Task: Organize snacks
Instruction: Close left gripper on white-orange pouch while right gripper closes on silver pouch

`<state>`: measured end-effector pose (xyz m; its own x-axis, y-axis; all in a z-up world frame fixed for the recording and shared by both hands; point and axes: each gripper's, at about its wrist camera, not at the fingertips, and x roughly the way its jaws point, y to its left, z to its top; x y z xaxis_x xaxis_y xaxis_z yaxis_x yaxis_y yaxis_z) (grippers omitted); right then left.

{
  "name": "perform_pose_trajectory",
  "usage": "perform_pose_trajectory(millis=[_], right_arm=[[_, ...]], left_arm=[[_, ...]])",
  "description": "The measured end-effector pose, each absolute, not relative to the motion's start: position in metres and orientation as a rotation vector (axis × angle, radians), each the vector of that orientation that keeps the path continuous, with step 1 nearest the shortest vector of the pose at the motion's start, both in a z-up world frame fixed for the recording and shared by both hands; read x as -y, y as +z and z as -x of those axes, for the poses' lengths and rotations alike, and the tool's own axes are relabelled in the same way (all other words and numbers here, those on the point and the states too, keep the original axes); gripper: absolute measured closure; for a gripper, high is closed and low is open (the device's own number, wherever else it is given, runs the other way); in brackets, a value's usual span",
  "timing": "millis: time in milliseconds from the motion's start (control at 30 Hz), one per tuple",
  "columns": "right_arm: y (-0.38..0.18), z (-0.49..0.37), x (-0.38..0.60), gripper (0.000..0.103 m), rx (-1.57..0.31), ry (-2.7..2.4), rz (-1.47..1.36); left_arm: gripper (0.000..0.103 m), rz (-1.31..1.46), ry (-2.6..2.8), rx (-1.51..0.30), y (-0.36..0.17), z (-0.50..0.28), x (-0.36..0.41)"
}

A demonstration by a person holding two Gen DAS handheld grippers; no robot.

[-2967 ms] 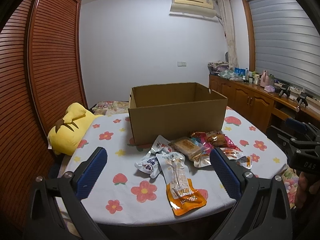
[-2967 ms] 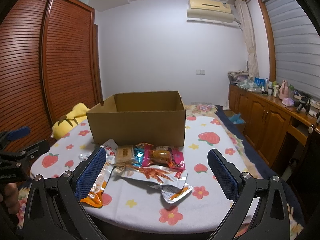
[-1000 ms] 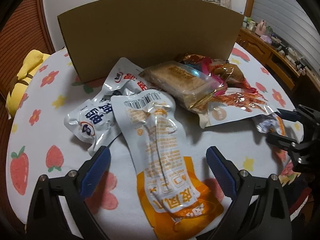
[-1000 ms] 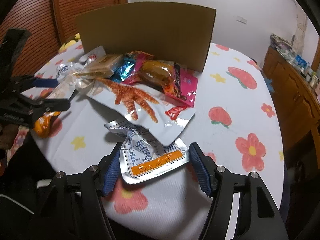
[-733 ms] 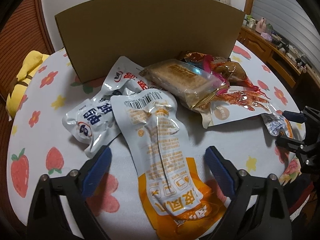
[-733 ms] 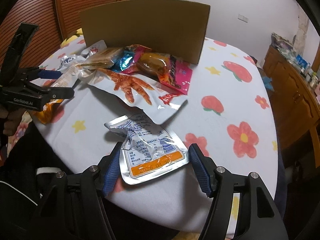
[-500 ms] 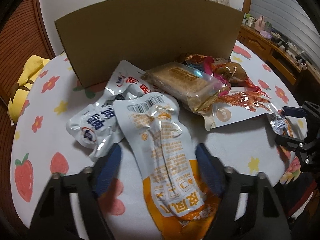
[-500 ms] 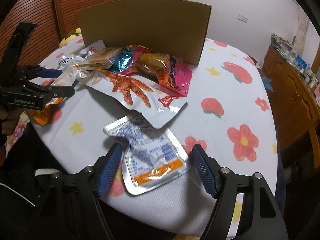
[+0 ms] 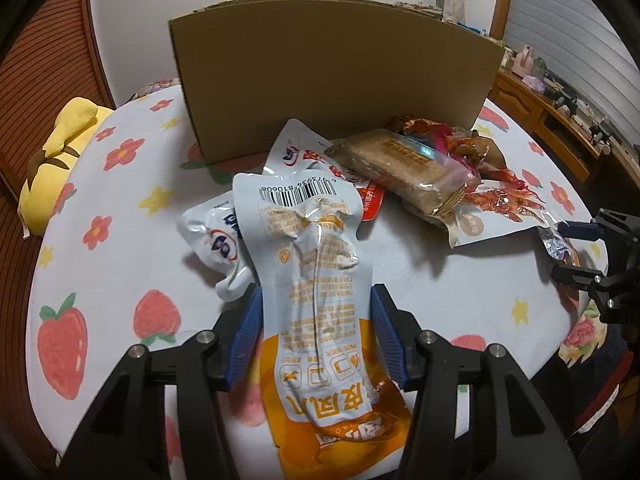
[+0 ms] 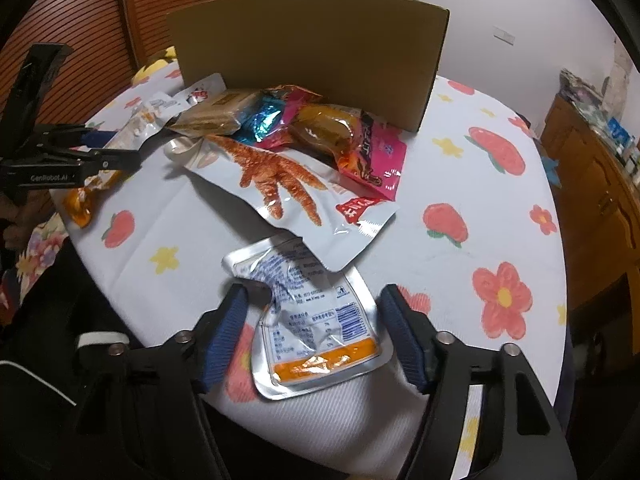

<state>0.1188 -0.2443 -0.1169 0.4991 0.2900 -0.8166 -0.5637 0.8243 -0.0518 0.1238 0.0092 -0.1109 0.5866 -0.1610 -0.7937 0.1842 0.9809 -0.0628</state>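
Observation:
My left gripper has its blue pads pressed on both long edges of a white-and-orange pouch, and its jaws are closing. The pouch bows up between them; its orange end points toward me. In the right wrist view that left gripper sits at the far left with the pouch in it. A crumpled silver pouch with an orange stripe lies between the closing jaws of my right gripper. Its left corner touches one pad, and a thin gap shows at the other. An open cardboard box stands behind the snack pile.
A biscuit pack, a chicken-feet pouch, a pink pack and a white-and-blue pouch lie in front of the box on the flowered tablecloth. A yellow plush sits at the left edge. A wooden cabinet stands to the right.
The left jaws came in from wide apart onto the white-and-orange pouch, and its bar-coded end rose. The right jaws widened, then narrowed again around the silver pouch, which shifted.

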Motion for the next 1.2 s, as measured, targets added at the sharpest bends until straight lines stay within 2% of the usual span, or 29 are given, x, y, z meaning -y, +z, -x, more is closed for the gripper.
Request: perform_pose_trajectory(millis=[233, 967, 1000, 1033, 1100, 1200], right_arm=[[-0.116, -0.114, 0.252, 0.044, -0.914, 0.532, 0.336], [-0.086, -0.106, 0.276, 0.045, -0.812, 0.445, 0.292], [-0.083, -0.106, 0.275, 0.058, -0.803, 0.447, 0.289], [-0.082, -0.106, 0.274, 0.095, -0.799, 0.451, 0.287], [-0.076, -0.108, 0.274, 0.089, -0.778, 0.417, 0.296], [-0.081, -0.115, 0.268, 0.093, -0.799, 0.421, 0.329]], left_arm=[[0.049, -0.005, -0.196, -0.886, -0.103, -0.115, -0.016], [0.052, 0.019, -0.182, -0.751, -0.065, -0.108, -0.02], [0.052, 0.018, -0.181, -0.746, -0.063, -0.109, -0.02], [0.052, 0.018, -0.181, -0.739, -0.061, -0.109, -0.019], [0.052, 0.019, -0.185, -0.736, -0.059, -0.11, -0.018], [0.052, 0.012, -0.185, -0.749, -0.062, -0.114, -0.016]])
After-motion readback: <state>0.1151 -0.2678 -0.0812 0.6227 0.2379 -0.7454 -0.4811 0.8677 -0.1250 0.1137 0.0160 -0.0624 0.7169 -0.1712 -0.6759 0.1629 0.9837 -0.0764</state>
